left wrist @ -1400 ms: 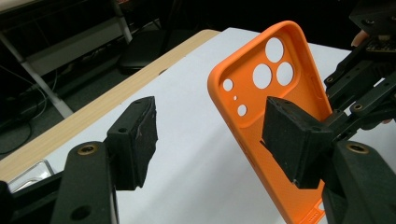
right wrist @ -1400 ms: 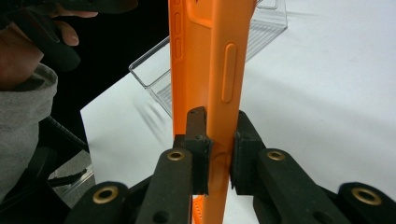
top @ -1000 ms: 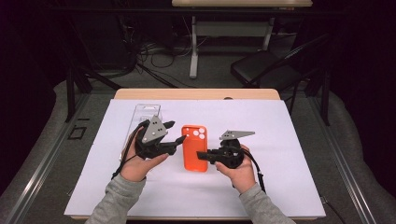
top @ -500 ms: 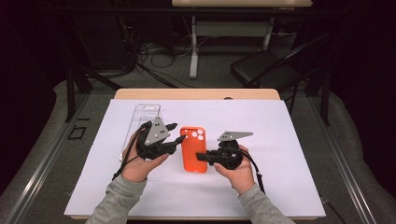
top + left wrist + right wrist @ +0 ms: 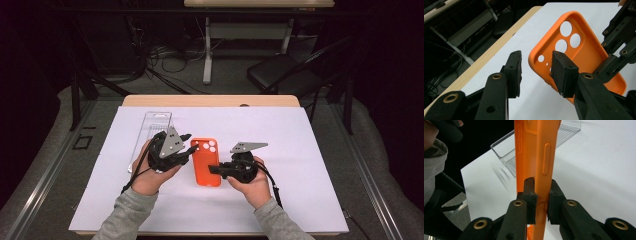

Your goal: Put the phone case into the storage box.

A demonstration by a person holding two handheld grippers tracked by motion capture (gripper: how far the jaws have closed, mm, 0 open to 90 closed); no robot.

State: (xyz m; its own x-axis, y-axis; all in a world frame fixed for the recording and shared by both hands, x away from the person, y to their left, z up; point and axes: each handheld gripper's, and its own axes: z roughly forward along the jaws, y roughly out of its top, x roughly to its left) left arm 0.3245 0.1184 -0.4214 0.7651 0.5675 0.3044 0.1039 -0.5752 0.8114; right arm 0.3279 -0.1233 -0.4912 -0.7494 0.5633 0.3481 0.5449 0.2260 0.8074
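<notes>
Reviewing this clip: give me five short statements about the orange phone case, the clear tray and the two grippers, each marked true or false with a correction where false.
1. The right gripper is clamped on an edge of the orange phone case. True.
2. The left gripper has its pads pressed firmly on the case. False: its jaws have just been closing, one pad inside the case's corner and one outside, with a gap showing on the outer side.
3. The case has three large round camera holes. True.
4. The clear plastic tray lies to the right of the case in the high view. False: it lies to the left, behind the left gripper.
5. The case sits inside the tray. False: it is outside the tray, over the white sheet.
</notes>
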